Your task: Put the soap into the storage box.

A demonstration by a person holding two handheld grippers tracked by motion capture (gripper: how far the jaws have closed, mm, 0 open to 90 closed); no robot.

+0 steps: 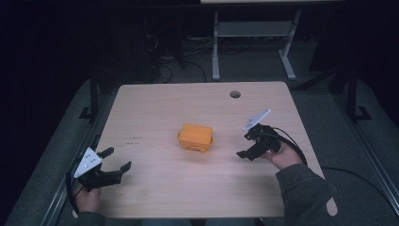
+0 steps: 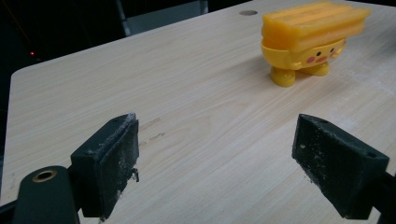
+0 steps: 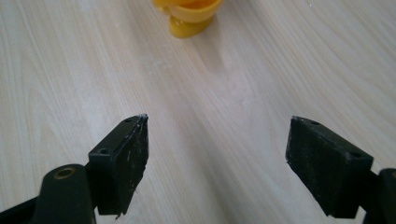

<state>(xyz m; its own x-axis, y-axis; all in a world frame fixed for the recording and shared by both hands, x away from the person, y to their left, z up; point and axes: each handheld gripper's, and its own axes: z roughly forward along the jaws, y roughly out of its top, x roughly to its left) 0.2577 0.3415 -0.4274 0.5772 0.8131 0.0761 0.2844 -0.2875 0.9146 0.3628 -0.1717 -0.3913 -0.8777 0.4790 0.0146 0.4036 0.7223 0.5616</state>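
Note:
An orange-yellow toy box (image 1: 195, 137) with a ribbed lid, small feet and a face with pink cheeks stands upright near the middle of the wooden table (image 1: 155, 197). In the left gripper view the toy (image 2: 306, 37) sits far ahead at the upper right. One foot of the toy (image 3: 187, 21) pokes in at the top of the right gripper view. My left gripper (image 1: 116, 160) is at the table's front left, open and empty, well short of the toy. My right gripper (image 1: 244, 145) hovers to the toy's right, open with nothing between its jaws.
A round cable hole (image 1: 235, 94) lies near the table's far edge. Behind the table, on the dark floor, stand a white desk frame (image 1: 254, 42) and cables. Faint dark scuff marks (image 2: 152, 130) mark the wood in front of the left gripper.

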